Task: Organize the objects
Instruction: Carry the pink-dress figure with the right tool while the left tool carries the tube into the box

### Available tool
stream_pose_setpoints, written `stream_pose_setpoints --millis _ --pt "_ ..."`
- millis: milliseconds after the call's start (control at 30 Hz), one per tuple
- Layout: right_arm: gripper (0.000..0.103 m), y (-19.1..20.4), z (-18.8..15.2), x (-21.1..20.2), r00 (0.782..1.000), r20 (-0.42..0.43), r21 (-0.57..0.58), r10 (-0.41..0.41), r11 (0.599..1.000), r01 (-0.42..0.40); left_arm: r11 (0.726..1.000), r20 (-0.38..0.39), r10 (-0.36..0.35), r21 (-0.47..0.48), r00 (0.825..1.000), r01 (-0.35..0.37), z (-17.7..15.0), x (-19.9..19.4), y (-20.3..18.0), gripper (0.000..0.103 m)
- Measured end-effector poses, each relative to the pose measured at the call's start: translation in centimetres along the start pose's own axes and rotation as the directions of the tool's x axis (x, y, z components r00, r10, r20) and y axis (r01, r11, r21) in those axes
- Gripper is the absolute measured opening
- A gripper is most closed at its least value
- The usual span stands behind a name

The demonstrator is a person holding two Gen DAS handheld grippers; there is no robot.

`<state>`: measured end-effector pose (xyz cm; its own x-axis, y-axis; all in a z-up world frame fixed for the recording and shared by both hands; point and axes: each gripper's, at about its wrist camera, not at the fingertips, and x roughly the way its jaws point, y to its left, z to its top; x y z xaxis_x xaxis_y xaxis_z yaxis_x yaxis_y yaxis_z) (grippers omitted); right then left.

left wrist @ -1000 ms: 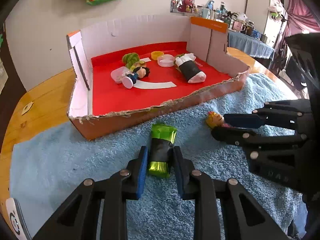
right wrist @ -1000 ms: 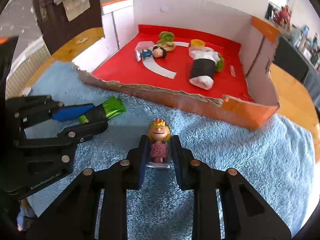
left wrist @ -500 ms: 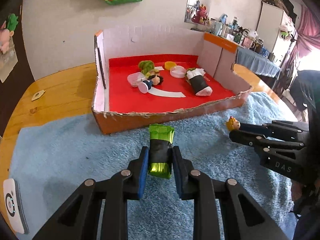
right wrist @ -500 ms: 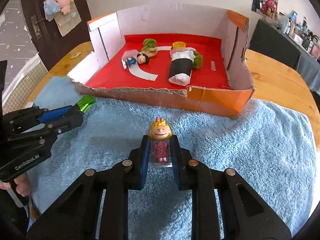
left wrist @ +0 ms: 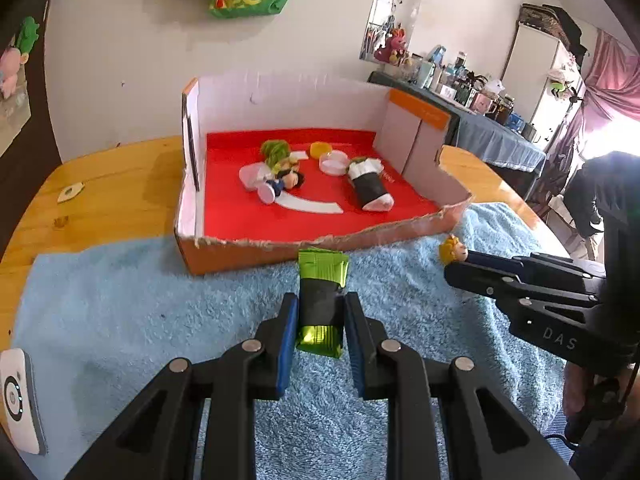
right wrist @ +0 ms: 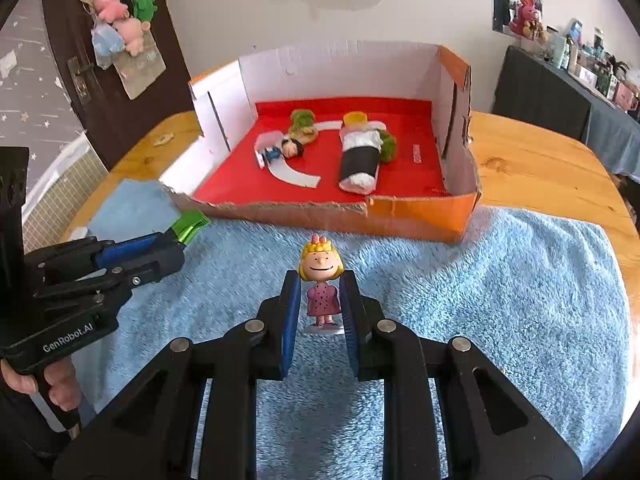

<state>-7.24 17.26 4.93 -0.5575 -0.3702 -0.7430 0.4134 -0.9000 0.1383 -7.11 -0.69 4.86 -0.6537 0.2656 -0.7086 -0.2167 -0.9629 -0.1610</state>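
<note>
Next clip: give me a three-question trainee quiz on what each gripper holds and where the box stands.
1. True or false: the left gripper is shut on the green and black packet.
2. What does the right gripper hold? A) a yellow cap B) the blonde figurine C) nothing
3. Fill in: the cardboard box has a ___ floor.

Key: 1 true; 2 B; 3 red.
</note>
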Motion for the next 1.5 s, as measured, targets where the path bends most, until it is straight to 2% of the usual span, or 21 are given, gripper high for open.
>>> stream_pose_setpoints --millis 767,1500 --pt "0.019 1.0 3.0 -1.3 0.997 0.07 -0.016 0.037 0.999 -0.036 1.0 0.058 0.01 -0.009 0.998 -0.01 3.6 -0.4 0.2 0.024" --pt "0.019 0.3 6.0 0.5 0.997 0.058 -0.013 0.048 0.999 -0.047 0.999 0.046 0.007 -0.034 0.999 -0.005 6.6 2.0 1.1 0.024"
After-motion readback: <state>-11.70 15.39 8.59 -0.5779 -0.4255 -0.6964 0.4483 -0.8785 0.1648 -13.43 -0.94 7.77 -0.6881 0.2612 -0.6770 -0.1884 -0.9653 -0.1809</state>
